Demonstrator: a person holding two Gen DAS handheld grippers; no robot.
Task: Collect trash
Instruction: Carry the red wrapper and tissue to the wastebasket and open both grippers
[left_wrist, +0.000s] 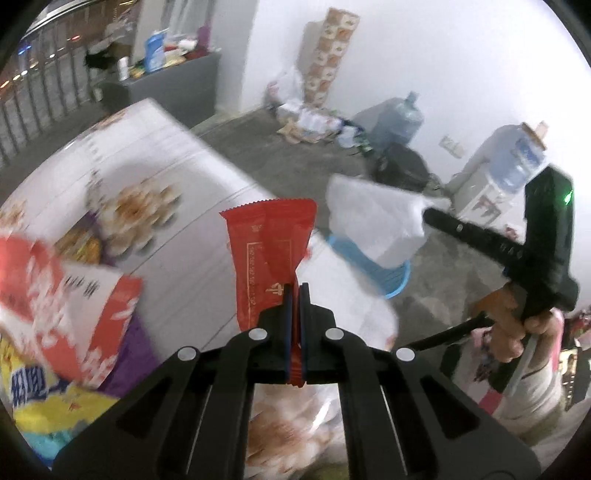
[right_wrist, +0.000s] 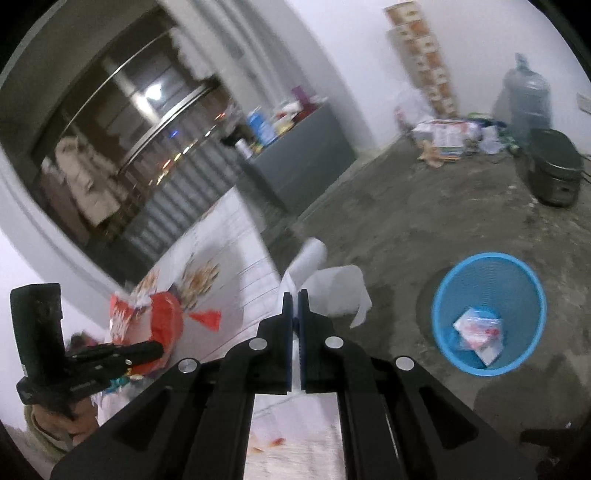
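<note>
My left gripper (left_wrist: 294, 288) is shut on a red snack wrapper (left_wrist: 267, 251), which stands up from its jaws above the white patterned table (left_wrist: 177, 162). My right gripper (right_wrist: 294, 295) is shut on a crumpled white tissue (right_wrist: 328, 286), held past the table's edge, over the floor. In the left wrist view the right gripper (left_wrist: 428, 214) shows at the right with the white tissue (left_wrist: 373, 225) hanging from its tip. A blue waste basket (right_wrist: 447, 350) stands on the floor to the right, with a clear plastic wrapper (right_wrist: 480, 332) inside. The left gripper (right_wrist: 157, 347) appears at lower left holding the red wrapper (right_wrist: 205, 317).
Red and yellow snack bags (left_wrist: 55, 314) lie on the table's left side. A grey cabinet (right_wrist: 303, 155) loaded with bottles stands behind the table. A black pot (right_wrist: 554, 170), water jugs (left_wrist: 399, 122) and a pile of packages (left_wrist: 314, 122) sit along the far wall. The floor is bare concrete (right_wrist: 388, 206).
</note>
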